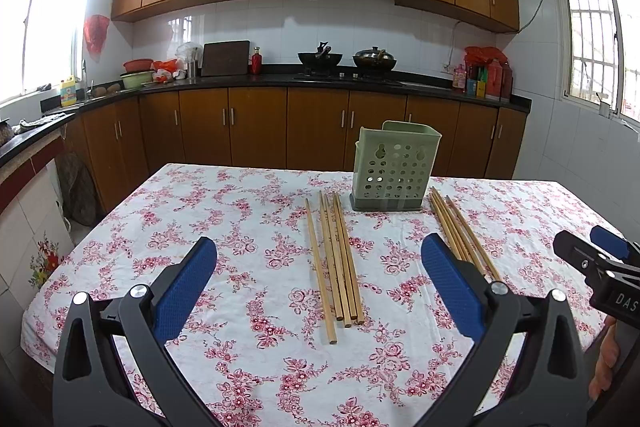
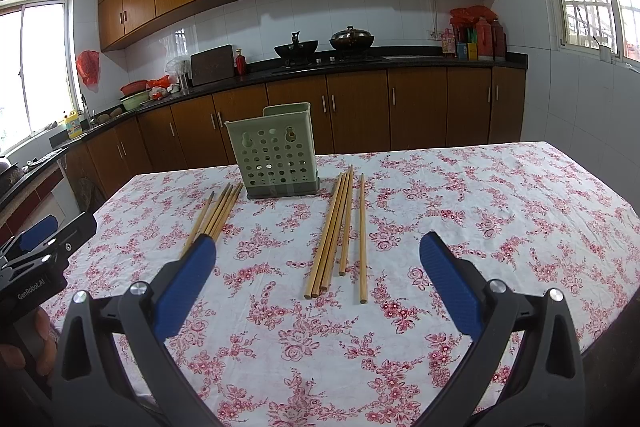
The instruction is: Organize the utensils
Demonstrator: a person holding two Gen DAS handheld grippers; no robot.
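- Blue-padded fingers (image 1: 184, 291) of the left gripper (image 1: 320, 283) are standing spread wide above the near part of the table (image 1: 120, 267), holding nothing.
- Fingers of the right gripper (image 2: 318, 279) are likewise standing spread and empty over the flowered tablecloth (image 2: 520, 227).
- Two groups of wooden chopsticks are lying flat on the cloth: the left bundle (image 1: 336, 259) is sitting in front of the left gripper, and the right bundle (image 2: 340, 231) in front of the right gripper.
- One stick (image 2: 362, 239) is lying just beside the right bundle, slightly apart from it.
- Standing upright farther back, between the two groups, is the green perforated holder (image 1: 394, 167); nothing is showing above its rim.
- Judged risk: thin round sticks are likely to roll or fan out when pinched from a flat cloth, so a grasp on several at once may be dropping some.
- Judged risk: gripped off-centre, a stick may be tilting and missing the holder's narrow opening.
- Judged risk: a stick striking the light holder's wall may be tipping it over.
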